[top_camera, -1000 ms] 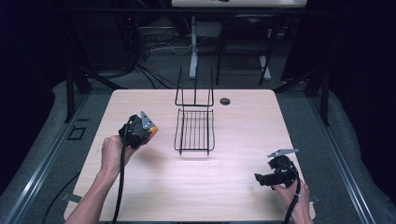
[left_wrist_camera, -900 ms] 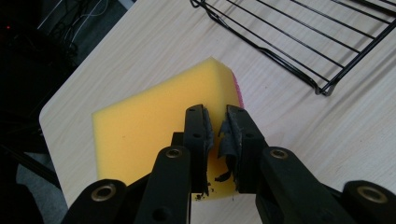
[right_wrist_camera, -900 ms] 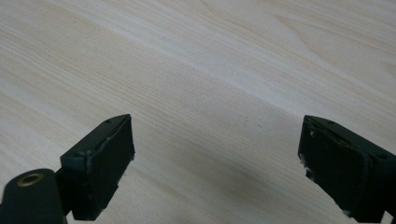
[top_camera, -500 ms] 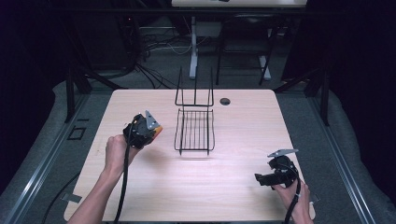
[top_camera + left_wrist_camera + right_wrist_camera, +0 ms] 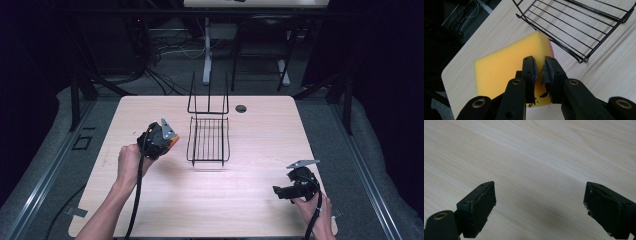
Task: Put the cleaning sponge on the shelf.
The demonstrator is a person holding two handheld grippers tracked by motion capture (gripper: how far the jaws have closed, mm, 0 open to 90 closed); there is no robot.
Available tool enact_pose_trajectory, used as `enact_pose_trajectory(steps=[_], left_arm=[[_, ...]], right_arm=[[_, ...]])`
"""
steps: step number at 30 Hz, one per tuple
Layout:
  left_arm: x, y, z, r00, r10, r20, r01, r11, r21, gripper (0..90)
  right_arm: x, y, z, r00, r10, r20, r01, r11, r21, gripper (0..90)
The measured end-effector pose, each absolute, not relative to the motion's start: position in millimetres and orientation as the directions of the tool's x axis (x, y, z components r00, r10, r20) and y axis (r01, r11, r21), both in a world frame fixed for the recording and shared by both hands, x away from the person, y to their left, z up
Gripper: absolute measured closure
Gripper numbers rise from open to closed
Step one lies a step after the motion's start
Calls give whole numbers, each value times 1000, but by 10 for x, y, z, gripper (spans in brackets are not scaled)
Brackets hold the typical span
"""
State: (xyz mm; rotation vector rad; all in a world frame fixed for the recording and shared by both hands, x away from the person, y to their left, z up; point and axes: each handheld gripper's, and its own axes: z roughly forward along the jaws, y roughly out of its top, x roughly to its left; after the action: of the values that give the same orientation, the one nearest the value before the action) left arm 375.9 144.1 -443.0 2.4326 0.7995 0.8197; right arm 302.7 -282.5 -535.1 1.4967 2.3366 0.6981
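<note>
Sponge (image 5: 506,67), soft yellow foam slab, pinched in left gripper (image 5: 539,65) jaws; right gripper (image 5: 539,207) jaws wide.

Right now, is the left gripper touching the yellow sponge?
Touching. The left gripper view shows the left gripper with its two black jaws closed on the edge of the sponge, the foam pinched between them, beside the wire rack.

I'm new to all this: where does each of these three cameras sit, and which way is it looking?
High view: fixed above the person's side, facing forward and down on the table; both forearms show.
Left gripper view: rides the left hand-held gripper, looking along its jaws, pinched on a yellow sponge.
Right gripper view: rides the right hand-held gripper, facing bare tabletop between wide-apart jaws.
Shared: the wire rack shows in the high and left gripper views.
</note>
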Motion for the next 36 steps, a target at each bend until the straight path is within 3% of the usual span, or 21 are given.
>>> enact_pose_trajectory(steps=[36], left_arm=[[3741, 1077, -4488, 705, 599, 379, 320, -746, 584, 784]], right_arm=[[3026, -2830, -5358, -425, 905, 29, 770, 345, 536, 106]])
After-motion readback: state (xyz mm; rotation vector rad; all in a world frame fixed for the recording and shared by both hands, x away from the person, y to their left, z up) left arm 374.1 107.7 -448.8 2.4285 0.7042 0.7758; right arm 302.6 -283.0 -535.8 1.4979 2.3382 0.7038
